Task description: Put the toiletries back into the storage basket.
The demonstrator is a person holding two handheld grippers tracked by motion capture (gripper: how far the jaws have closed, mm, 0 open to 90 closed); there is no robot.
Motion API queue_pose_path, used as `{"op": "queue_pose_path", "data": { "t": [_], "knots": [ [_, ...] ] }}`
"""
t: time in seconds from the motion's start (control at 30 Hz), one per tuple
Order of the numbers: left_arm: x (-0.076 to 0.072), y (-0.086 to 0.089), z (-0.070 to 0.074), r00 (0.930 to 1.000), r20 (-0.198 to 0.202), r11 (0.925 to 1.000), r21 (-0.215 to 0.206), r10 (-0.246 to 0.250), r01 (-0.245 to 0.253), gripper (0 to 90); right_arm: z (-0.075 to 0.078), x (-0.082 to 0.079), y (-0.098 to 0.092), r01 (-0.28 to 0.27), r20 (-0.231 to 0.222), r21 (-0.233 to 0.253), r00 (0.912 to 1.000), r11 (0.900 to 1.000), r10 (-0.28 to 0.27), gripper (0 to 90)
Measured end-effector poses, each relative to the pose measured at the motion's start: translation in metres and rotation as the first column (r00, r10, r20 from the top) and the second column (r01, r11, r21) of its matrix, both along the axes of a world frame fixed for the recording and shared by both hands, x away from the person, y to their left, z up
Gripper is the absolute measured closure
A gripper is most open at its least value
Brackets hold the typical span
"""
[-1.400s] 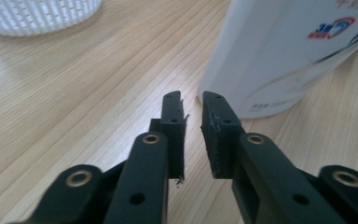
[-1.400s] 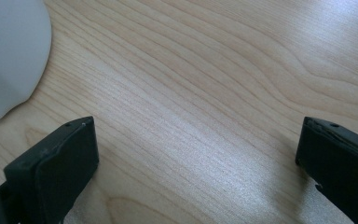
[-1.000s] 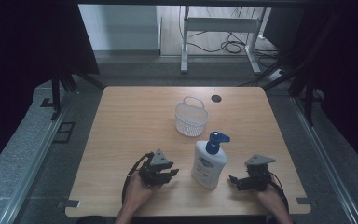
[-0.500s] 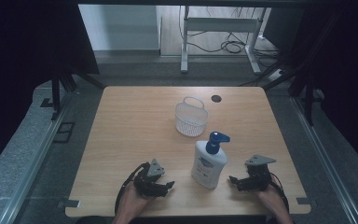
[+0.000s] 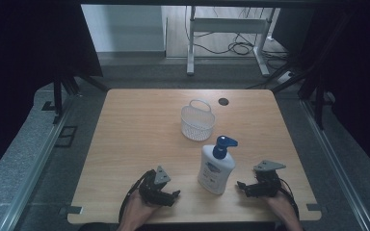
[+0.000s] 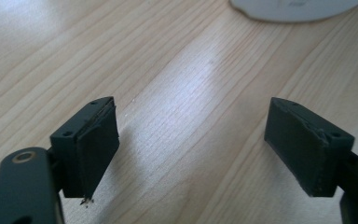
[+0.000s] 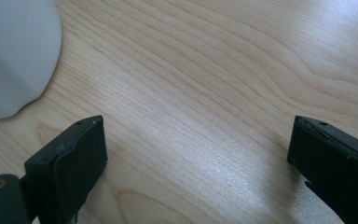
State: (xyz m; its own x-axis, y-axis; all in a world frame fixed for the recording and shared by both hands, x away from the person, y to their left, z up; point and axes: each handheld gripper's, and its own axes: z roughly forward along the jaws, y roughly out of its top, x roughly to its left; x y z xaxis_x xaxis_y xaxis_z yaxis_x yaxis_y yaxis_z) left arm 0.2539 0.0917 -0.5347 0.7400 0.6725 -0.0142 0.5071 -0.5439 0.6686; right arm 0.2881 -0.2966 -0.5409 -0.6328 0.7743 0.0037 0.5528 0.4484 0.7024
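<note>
A white pump bottle (image 5: 216, 166) with a blue pump head stands near the front of the wooden table (image 5: 139, 130). Its base edge shows as a pale curve in the left gripper view (image 6: 298, 7) and in the right gripper view (image 7: 14, 56). My left gripper (image 5: 173, 195) rests low on the table to the bottle's left, jaws wide open over bare wood (image 6: 191, 135). My right gripper (image 5: 242, 186) lies to the bottle's right, also open with nothing between its jaws (image 7: 198, 154). A white mesh basket (image 5: 197, 121) with a handle stands behind the bottle.
A small dark round hole (image 5: 223, 101) sits near the table's far edge. Beyond the table are a metal frame and cables on the floor (image 5: 231, 45). Dark curtains flank both sides.
My left gripper has drawn back toward the front edge and lowered onto the table. The right gripper and the bottle have stayed put.
</note>
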Motion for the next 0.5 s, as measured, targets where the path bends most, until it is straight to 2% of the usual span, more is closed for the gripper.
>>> {"op": "queue_pose_path", "data": {
  "t": [0.1, 0.17, 0.5],
  "knots": [
    [0.0015, 0.0002, -0.0036, 0.9999, -0.011, 0.9999, 0.009, 0.006, -0.006, 14.5, 0.001, -0.0014, 0.0015, -0.011, -0.004, 0.0, 0.9999, 1.0, 0.011, 4.6],
    [0.0022, 0.001, -0.0043, 0.9998, -0.015, 1.0, 0.0, 0.01, -0.01, 13.6, 0.002, -0.0023, 0.0025, -0.018, -0.005, -0.006, 0.9998, 1.0, 0.018, 4.6],
    [0.0018, 0.0063, -0.0082, 1.0, 0.006, 0.9996, -0.028, -0.005, 0.005, 12.0, 0.0077, -0.0091, 0.0057, -0.051, 0.004, 0.014, 0.9987, 0.999, 0.051, 3.4]
  ]
}}
